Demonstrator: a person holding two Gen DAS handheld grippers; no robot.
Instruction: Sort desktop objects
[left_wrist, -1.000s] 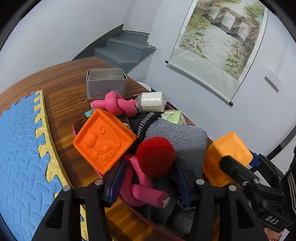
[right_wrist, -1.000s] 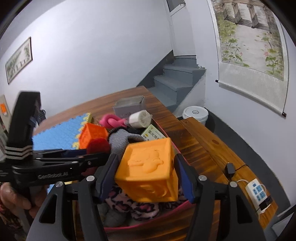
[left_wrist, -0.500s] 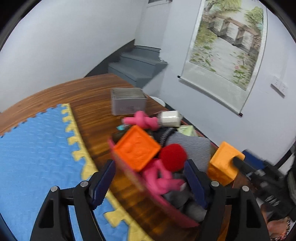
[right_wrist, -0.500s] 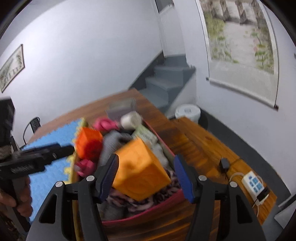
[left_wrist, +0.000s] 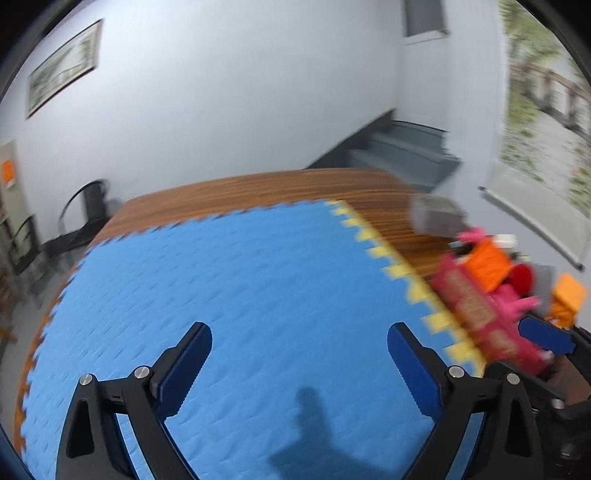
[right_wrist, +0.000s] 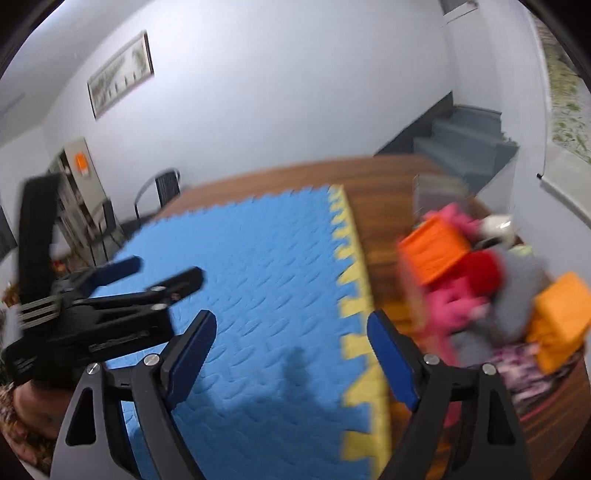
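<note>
Meanwhile, toys sit heaped in the red basket (left_wrist: 476, 310) beside a bare blue mat (left_wrist: 240, 295), left gripper (left_wrist: 299, 354) and right gripper (right_wrist: 291, 345) both spread, empty.

Grey stairs (left_wrist: 402, 155), framed picture (left_wrist: 62, 68), possibly a chair (right_wrist: 162, 188)

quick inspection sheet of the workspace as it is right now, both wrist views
Surface: wooden table with a blue foam mat, yellow edge.
Job's things: red bin piled with orange blocks, pink toy, red ball, grey cloth.
Clutter: grey box behind the bin.
Grippers: left gripper and right gripper both open, empty, over the mat.
Cables: nothing seen.
Surroundings: grey stairs, wall scroll, framed picture, chair.
</note>
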